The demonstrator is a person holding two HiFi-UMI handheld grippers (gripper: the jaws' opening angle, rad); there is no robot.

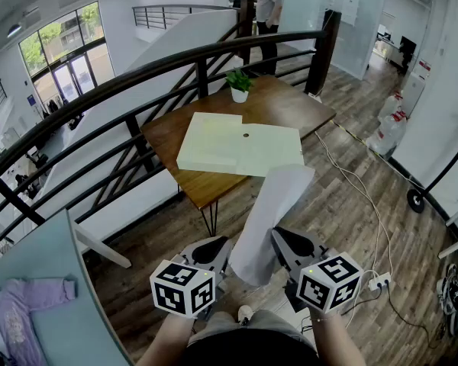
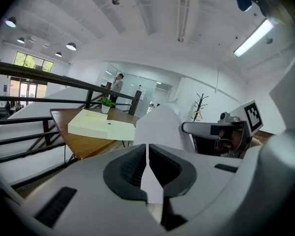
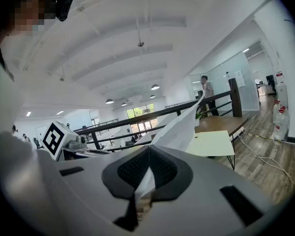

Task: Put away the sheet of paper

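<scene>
A white sheet of paper hangs in the air between my two grippers, bowed and reaching toward the table. My left gripper is shut on its left edge; in the left gripper view the sheet of paper rises out of the closed left gripper. My right gripper is shut on the right edge, and the sheet of paper runs up from the pinched right gripper. A pale yellow flat box lies on the wooden table ahead.
A small potted plant stands at the table's far edge. A dark metal railing curves behind the table. A person stands far back. Cables and a power strip lie on the wood floor at right.
</scene>
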